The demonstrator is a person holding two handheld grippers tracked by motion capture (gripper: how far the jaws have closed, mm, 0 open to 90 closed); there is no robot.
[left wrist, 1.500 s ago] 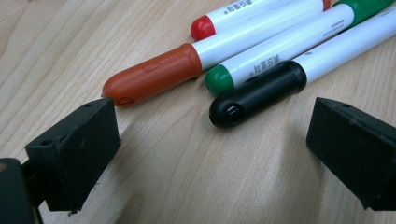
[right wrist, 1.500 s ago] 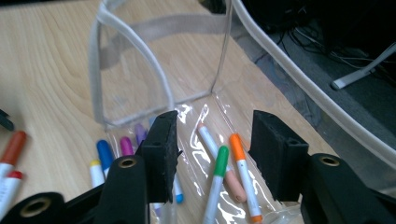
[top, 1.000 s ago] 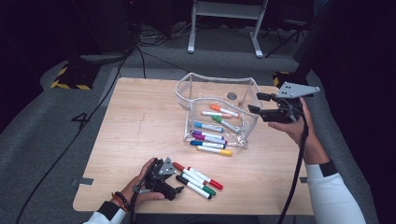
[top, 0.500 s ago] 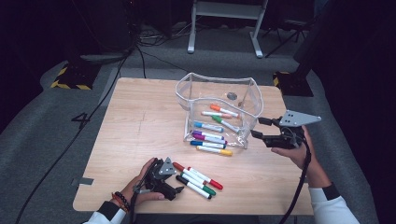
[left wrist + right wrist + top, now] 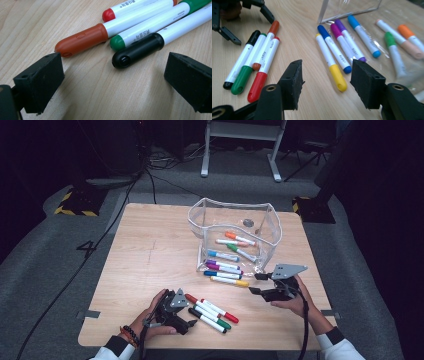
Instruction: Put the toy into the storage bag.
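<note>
A studio-like lab: a wooden table (image 5: 150,250) on grey carpet (image 5: 45,270), floor cables (image 5: 90,255), hazard-striped tape (image 5: 75,210), dark surroundings.

My left tool (image 5: 112,82) has black pads. Before it I see white markers capped black (image 5: 138,50), green (image 5: 118,42), brown-orange (image 5: 82,40) and red (image 5: 108,15). My right tool (image 5: 325,82), also black, faces a yellow-ended marker (image 5: 330,62), then blue (image 5: 333,48) and purple (image 5: 345,43) ones, on my pale wood-grain surface (image 5: 155,255).

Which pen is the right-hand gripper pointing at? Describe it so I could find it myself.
Find the clear pouch on the wooden table. A row of pens lies at its near, open edge, and the yellow pen is the outermost one, nearest the right gripper. It alone has a yellow cap; its neighbours are blue and purple.
</note>
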